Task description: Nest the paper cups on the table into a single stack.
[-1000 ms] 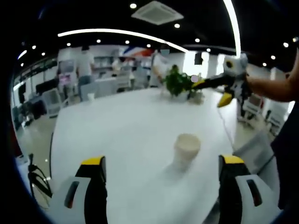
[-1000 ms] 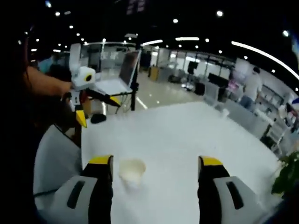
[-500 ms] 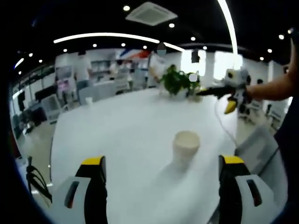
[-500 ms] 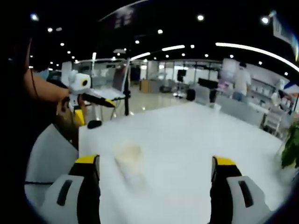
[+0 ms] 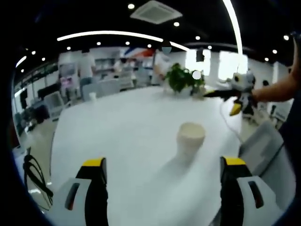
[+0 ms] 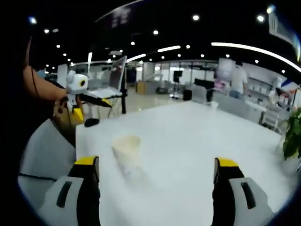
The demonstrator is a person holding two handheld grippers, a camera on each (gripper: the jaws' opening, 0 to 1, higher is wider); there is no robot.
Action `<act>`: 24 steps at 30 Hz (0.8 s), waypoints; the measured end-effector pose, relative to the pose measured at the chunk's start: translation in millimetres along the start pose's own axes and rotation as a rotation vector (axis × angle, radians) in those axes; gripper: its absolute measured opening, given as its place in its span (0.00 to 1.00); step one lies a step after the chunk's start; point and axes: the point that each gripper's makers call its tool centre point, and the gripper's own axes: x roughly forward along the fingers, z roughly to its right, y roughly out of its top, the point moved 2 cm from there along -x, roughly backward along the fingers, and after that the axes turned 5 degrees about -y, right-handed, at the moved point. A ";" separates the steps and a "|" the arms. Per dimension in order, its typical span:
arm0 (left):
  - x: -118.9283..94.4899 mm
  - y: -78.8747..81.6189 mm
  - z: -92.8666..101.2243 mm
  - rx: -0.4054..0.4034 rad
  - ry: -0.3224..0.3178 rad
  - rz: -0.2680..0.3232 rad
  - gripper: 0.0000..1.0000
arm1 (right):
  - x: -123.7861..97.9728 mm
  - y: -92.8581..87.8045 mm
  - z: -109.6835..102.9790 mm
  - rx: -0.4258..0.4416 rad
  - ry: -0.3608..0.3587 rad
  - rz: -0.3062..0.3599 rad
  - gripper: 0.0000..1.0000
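A pale paper cup [image 5: 190, 138] stands upright on the white table [image 5: 127, 132], ahead and a little right of the middle between my left gripper's jaws. My left gripper [image 5: 163, 165] is open and holds nothing. My right gripper [image 5: 225, 97] hovers above the table's right edge in the left gripper view, held by a hand. In the right gripper view the same cup [image 6: 127, 151] stands left of centre on the table [image 6: 188, 136]. My right gripper [image 6: 156, 165] is open and bare. My left gripper [image 6: 96, 100] shows at the left there, raised above the table edge.
A potted green plant [image 5: 181, 81] stands at the table's far side, and its leaves [image 6: 292, 134] show at the right. A small white cup [image 5: 92, 96] sits at the far left edge. A grey chair [image 6: 44, 155] stands beside the table. People stand among desks behind.
Both views shifted slightly with the hands. The cup has not moved on the table. Both grippers stay open.
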 end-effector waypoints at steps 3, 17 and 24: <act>0.6 -0.8 -0.9 -0.001 0.000 -0.003 0.98 | 0.0 -2.6 0.5 0.000 -0.002 -0.003 1.00; 17.2 -8.6 5.1 0.060 -0.021 -0.031 0.98 | 2.7 -13.8 -4.6 0.002 0.001 -0.025 1.00; 30.6 -19.2 8.9 0.071 -0.045 -0.069 0.97 | 9.9 -27.4 -12.3 0.011 0.015 -0.053 0.99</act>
